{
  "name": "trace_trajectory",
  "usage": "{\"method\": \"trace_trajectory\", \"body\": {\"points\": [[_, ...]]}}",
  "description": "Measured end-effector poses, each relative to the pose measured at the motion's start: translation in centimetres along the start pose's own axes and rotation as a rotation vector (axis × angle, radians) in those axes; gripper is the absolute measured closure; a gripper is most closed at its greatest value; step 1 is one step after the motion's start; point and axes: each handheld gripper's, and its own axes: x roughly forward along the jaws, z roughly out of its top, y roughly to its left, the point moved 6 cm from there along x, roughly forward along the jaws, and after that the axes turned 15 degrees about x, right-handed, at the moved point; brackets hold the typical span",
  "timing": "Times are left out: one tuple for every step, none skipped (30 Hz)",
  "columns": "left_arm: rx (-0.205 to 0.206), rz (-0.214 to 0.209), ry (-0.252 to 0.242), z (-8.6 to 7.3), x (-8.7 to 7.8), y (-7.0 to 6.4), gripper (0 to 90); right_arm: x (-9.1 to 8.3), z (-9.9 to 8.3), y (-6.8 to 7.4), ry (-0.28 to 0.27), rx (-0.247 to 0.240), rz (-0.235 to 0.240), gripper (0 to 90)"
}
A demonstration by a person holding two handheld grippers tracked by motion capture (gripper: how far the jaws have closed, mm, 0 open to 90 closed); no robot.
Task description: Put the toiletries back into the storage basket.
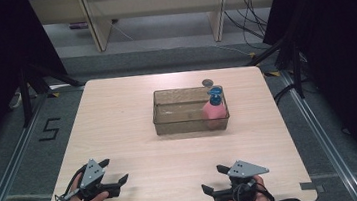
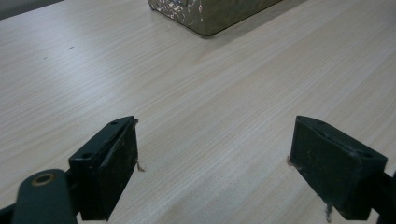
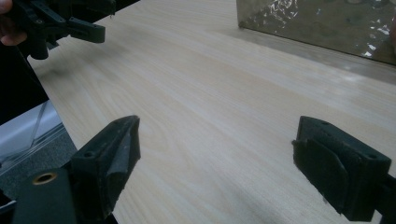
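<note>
At the near edge of the pale wood-grain table [image 1: 135, 135], the left gripper [image 1: 114, 171] and the right gripper [image 1: 213, 178] rest well apart, each hand-held, jaws spread wide and grasping nothing. Farther back, right of centre, stands a clear rectangular plastic bin [image 1: 179, 123]. A pink bottle with blue cap [image 1: 214, 109] stands in the bin's right end. A small grey round object [image 1: 208, 82] lies just behind the bin.

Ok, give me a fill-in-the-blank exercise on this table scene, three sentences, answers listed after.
1. The pink bottle with the blue cap stands at the ____ end of the clear bin.
2. The left tool and the right tool both have their jaws ____.
3. The small round grey object lies on the table just ____ the bin.

Missing words: right; open; behind
</note>
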Motion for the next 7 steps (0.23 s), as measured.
{"method": "trace_trajectory", "body": {"points": [[0.001,0.001,0.004,-0.03,-0.02,0.0,14.8,0.0,-0.01,-0.02,0.001,0.001,-0.001,15.6],[0.0,-0.003,-0.005,0.0,0.05,-0.01,14.8,0.02,-0.02,-0.01,0.001,0.003,-0.001,15.6],[0.001,-0.002,-0.008,0.01,0.07,0.0,14.8,0.04,-0.01,0.0,0.001,0.0,0.002,15.6],[0.004,-0.003,-0.002,-0.02,0.03,0.02,14.8,0.11,-0.05,0.05,0.003,0.006,0.008,15.6],[0.006,-0.003,-0.001,-0.03,0.03,0.03,14.8,0.04,-0.08,0.03,0.009,0.008,0.002,15.6],[0.004,-0.003,-0.003,-0.02,0.04,0.02,14.8,0.04,-0.08,0.03,0.009,0.008,0.002,15.6],[0.004,-0.003,-0.002,-0.03,0.03,0.02,14.8,0.0,-0.03,-0.04,0.005,0.001,-0.005,15.6]]}}
